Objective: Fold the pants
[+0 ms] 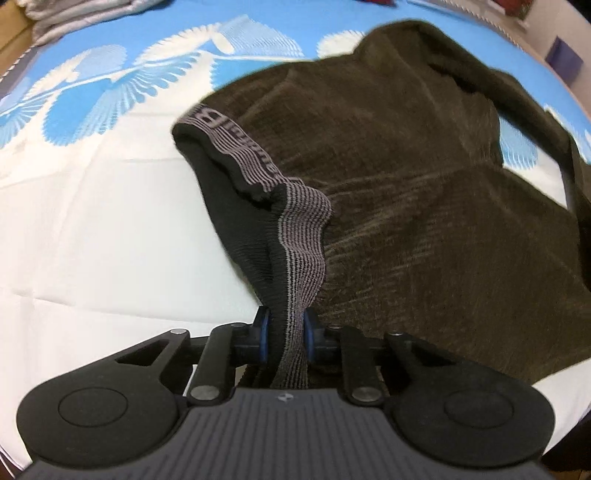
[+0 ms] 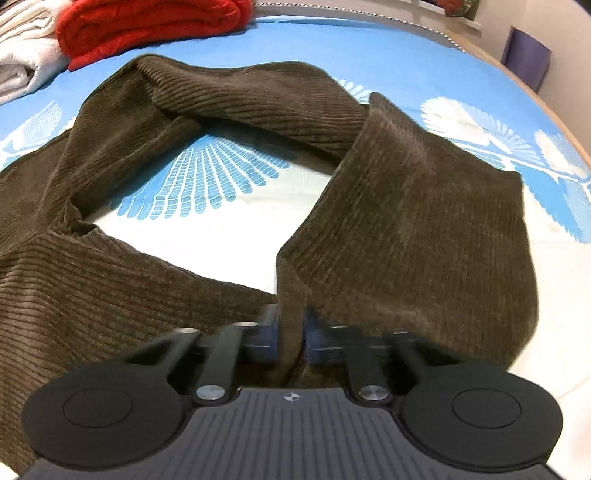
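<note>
My left claw [image 1: 287, 334] is clamped on the striped waistband [image 1: 295, 236] of the brown pants [image 1: 424, 206], which lie spread on the bed [image 1: 92, 240]. My right claw [image 2: 290, 334] pinches a leg [image 2: 413, 229]. Legs still splayed w/ sheet showing btwn them, so no fold made yet, I'd say.

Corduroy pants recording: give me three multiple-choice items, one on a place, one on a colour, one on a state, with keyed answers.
1. What does the left gripper clamp?
A. a leg hem
B. the striped waistband
C. the bedsheet

2. What colour is the folded cloth beside the white one at the far edge?
A. red
B. green
C. yellow

3. How is the right gripper?
A. wide open
B. shut on nothing
C. shut on pants fabric

Answers: B, the striped waistband runs between its pads; A, the red cloth lies by the white cloth; C, the corduroy pants are pinched between its fingers.
</note>
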The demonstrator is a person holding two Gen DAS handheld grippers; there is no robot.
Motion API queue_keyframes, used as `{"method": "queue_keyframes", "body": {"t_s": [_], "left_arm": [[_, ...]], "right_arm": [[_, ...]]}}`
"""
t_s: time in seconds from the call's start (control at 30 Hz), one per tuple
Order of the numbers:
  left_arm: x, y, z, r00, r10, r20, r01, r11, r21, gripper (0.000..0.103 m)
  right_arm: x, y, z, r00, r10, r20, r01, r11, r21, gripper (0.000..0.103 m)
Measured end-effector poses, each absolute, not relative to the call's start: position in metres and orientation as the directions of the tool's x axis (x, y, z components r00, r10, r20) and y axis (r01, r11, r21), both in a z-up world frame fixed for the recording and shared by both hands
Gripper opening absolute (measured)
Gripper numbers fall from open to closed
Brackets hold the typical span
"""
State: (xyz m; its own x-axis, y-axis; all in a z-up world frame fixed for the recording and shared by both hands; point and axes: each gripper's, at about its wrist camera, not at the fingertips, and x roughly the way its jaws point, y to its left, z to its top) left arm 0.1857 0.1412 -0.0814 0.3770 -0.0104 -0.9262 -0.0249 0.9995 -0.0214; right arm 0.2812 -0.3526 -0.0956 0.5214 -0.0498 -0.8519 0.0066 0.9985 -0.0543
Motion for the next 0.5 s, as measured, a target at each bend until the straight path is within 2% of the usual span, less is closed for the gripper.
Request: {"method": "queue_keyframes", "body": {"t_s": [0.23, 0.33, 0.5], "left_arm": [[0.174, 0.132, -0.066, 0.451, 0.058, -0.891, -0.075, 0.997, 0.027, 0.018], [0.172, 0.125, -0.066, 0.44, 0.106, -0.891, -0.094, 0.993, 0.072, 0.018], [0.178, 0.112, -0.073, 0.388, 0.155, -0.908, -0.079, 0.988, 0.135, 0.02]], "right_arm": [[0.231, -0.405, -0.05, 0.63, -0.136, -0.764, 0.202, 0.979, -0.008, 0.009], [0.204, -0.431, -0.048, 0.589, -0.137, -0.797, 0.234, 0.972, 0.005, 0.008], [0.165, -0.461, -0.076, 0.368, -0.101, -0.924, 0.175, 0.984, -0.038, 0.007]]}}
